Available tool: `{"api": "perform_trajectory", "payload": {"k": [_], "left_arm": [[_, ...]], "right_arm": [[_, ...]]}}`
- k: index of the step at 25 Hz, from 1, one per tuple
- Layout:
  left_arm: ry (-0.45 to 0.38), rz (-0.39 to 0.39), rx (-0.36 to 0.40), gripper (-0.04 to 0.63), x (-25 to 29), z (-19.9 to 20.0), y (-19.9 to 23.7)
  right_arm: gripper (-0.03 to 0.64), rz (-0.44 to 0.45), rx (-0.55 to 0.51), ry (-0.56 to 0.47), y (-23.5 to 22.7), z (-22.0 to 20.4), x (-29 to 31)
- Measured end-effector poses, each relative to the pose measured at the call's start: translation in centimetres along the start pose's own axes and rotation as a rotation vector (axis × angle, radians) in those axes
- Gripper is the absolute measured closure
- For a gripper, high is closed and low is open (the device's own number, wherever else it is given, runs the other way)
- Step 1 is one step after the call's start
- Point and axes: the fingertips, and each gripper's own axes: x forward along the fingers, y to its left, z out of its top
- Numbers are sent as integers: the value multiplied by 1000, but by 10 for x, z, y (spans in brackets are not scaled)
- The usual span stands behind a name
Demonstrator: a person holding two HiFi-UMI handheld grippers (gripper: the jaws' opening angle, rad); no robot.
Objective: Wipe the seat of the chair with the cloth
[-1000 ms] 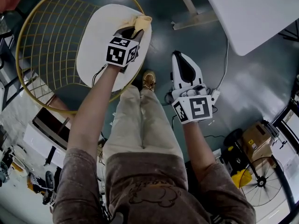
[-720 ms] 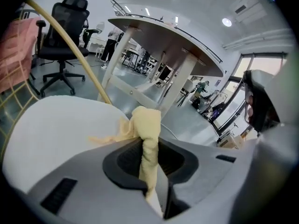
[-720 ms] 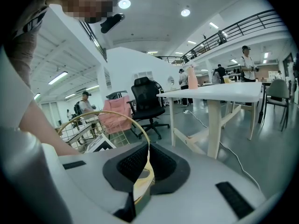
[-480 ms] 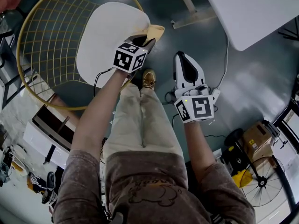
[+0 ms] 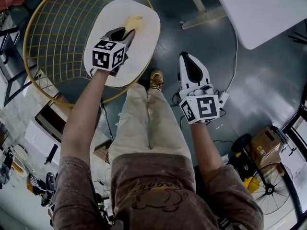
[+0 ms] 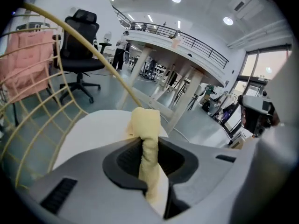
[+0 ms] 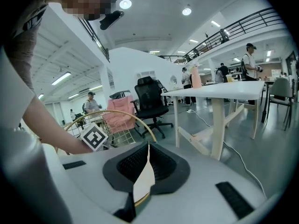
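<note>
The chair has a white seat [image 5: 144,32] inside a round gold wire frame [image 5: 53,28]. My left gripper [image 5: 125,31] is shut on a pale yellow cloth [image 5: 133,22], which lies on the seat near its far side. In the left gripper view the cloth [image 6: 145,125] sticks out from between the closed jaws over the white seat [image 6: 93,129]. My right gripper [image 5: 188,61] hangs over the dark floor to the right of the chair, shut and with nothing in it; its jaws meet in the right gripper view [image 7: 148,160].
A white table [image 5: 259,11] with a wooden leg frame [image 5: 199,8] stands at the upper right. The person's legs and a brown shoe [image 5: 154,80] are just below the seat. A cable [image 5: 230,75] runs across the floor; boxes [image 5: 264,145] sit lower right.
My left gripper has carried the cloth from the seat's right edge leftward and farther onto the seat. The right gripper has stayed almost still.
</note>
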Motion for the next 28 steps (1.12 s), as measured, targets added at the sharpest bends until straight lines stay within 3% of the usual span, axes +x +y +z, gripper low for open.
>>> {"api": "perform_trajectory", "payload": {"k": [5, 10, 17, 20, 23, 28], "left_arm": [[-23, 139, -39, 515, -43, -8, 63], [-16, 290, -29, 515, -81, -16, 115], [77, 391, -20, 515, -88, -35, 154], [125, 404, -31, 515, -85, -58, 157], [152, 369, -62, 515, -70, -77, 149], [154, 324, -125, 515, -60, -81, 139]], "right_arm": [[583, 23, -1, 8, 10, -4, 5], [583, 46, -8, 18, 19, -6, 9], [583, 60, -3, 25, 21, -2, 20], [583, 62, -2, 28, 29, -5, 19], [583, 59, 8, 35, 27, -13, 20], [583, 48, 33, 36, 31, -12, 24]]}}
